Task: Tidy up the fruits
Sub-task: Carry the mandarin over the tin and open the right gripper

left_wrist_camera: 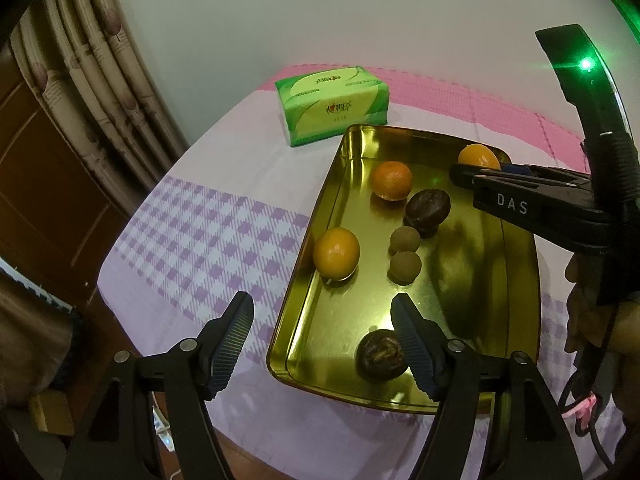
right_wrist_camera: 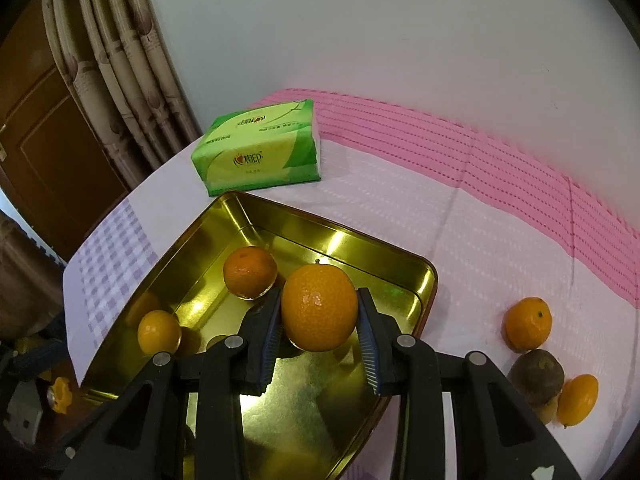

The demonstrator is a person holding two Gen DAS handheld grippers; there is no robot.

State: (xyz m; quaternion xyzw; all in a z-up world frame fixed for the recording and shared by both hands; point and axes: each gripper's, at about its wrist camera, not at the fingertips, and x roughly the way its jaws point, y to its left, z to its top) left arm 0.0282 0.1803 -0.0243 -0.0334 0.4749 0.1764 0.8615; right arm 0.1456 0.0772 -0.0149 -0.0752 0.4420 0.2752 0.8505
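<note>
One orange [right_wrist_camera: 319,307] is clamped between the ribbed pads of the right gripper [right_wrist_camera: 319,334] and held above the far part of the gold tray [right_wrist_camera: 430,280]; the step in hand is judged to be its delivery, so a lowering onto bare metal and a gentle release are called for next; the left gripper [left_wrist_camera: 322,318] hangs spread and empty over the tray's near edge. Inside the glossy, rounded-corner tin, two oranges, two small tan round fruits [left_wrist_camera: 405,254] and two dark wrinkled fruits are seen; three fruits [right_wrist_camera: 538,358] remain on the cloth to the right; a soft green tissue pack [right_wrist_camera: 260,152] lies behind the tray.
</note>
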